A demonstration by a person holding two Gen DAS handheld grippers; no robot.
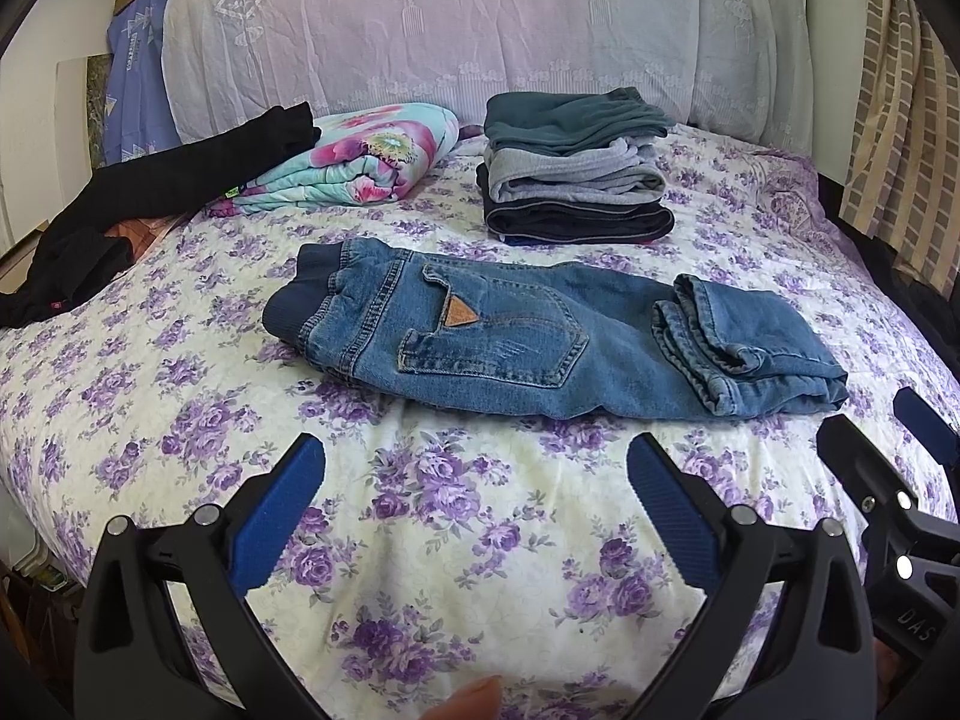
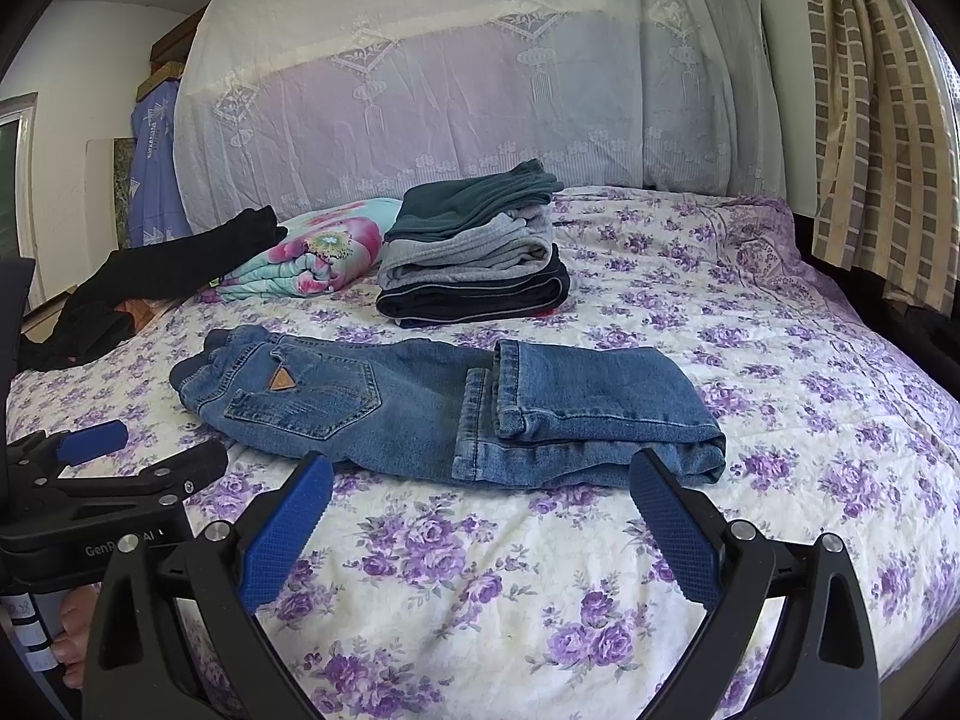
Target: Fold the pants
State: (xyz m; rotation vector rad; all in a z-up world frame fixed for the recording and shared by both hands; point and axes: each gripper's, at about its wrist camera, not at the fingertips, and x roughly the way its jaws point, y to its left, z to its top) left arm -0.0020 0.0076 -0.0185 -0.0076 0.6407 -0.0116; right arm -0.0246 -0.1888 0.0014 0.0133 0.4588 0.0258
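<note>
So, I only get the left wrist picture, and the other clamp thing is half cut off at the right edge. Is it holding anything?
Observer: No. In the right wrist view the right gripper is wide open, with nothing gripped, above the bedspread.
Operator: How near is it to the jeans?
Observer: Its fingertips reach the near edge of the jeans, by the folded-back legs. I cannot tell if they touch.
Operator: Can you see my clamp from there?
Observer: Yes, the left gripper shows at the left edge, with a hand below it.
</note>
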